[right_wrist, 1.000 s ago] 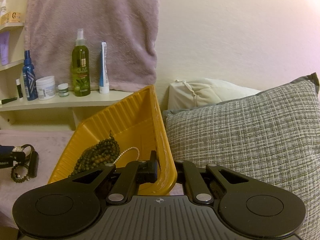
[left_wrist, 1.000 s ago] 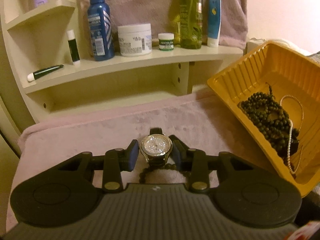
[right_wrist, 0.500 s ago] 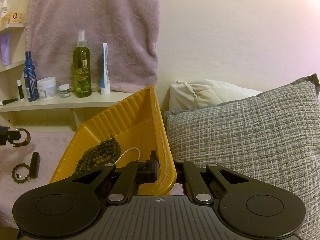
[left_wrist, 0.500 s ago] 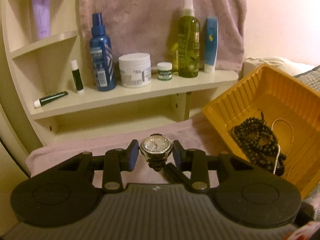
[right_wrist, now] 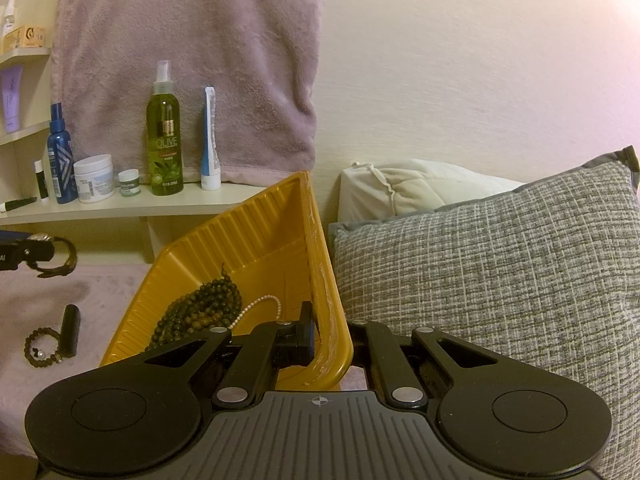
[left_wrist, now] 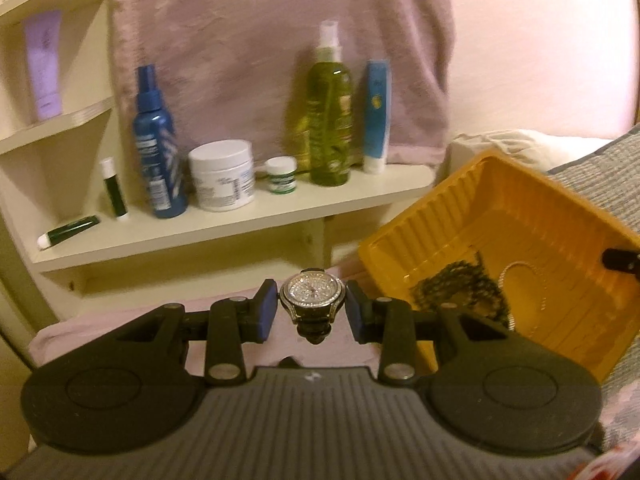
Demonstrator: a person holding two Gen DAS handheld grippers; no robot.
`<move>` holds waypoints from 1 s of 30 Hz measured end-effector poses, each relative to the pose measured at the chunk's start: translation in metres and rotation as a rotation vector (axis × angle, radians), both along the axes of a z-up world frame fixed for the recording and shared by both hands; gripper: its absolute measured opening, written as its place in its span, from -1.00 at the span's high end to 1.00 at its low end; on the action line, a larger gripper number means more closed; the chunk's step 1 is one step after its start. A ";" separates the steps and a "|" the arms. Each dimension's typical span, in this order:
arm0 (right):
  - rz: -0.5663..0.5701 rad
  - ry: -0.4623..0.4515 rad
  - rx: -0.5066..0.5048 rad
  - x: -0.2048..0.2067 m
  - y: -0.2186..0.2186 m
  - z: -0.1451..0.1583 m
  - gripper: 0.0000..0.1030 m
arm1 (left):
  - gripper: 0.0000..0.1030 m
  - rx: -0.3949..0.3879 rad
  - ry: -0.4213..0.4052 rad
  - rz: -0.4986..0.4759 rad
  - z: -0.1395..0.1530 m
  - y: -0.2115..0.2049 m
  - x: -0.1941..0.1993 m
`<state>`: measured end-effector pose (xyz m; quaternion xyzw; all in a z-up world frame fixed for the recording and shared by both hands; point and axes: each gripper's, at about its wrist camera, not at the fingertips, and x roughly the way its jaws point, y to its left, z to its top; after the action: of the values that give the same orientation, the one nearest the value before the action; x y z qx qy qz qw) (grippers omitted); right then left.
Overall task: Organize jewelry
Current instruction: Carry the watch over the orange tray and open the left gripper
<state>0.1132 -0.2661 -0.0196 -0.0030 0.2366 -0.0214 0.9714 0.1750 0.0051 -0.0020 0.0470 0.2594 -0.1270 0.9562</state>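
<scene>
the left gripper (left_wrist: 313, 312) pinches the sparkly watch (left_wrist: 312, 295) by its hard round sides; the strap looks floppy. the right gripper (right_wrist: 330, 340) squeezes the yellow tray (right_wrist: 325, 280) rim

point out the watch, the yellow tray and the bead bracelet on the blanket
watch (left_wrist: 312, 293): left wrist view, on its sparkly dial
yellow tray (right_wrist: 256, 236): right wrist view, ribbed inner wall
bead bracelet (right_wrist: 32, 354): right wrist view, left beads

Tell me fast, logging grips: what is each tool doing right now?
Left tool: closed on the watch, held above the cloth.
Right tool: closed on the yellow tray rim.
</scene>
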 end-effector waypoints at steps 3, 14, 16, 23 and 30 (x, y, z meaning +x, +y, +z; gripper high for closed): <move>0.000 -0.001 0.000 0.000 0.000 0.000 0.88 | 0.36 -0.012 -0.005 -0.035 0.004 -0.010 0.000; 0.000 -0.002 0.003 0.000 0.001 0.001 0.88 | 0.36 -0.114 0.007 -0.204 0.013 -0.051 -0.008; 0.001 -0.003 0.004 0.000 0.001 0.000 0.88 | 0.36 -0.143 0.022 -0.248 0.010 -0.060 -0.010; 0.002 -0.003 0.007 0.000 0.000 0.000 0.88 | 0.36 -0.206 0.087 -0.442 -0.006 -0.083 -0.023; 0.003 -0.003 0.006 0.000 0.000 0.000 0.88 | 0.36 -0.172 0.138 -0.518 -0.020 -0.097 -0.027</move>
<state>0.1131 -0.2660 -0.0200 -0.0003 0.2351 -0.0192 0.9718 0.1478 -0.0917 -0.0224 0.0218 0.2918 -0.3914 0.8724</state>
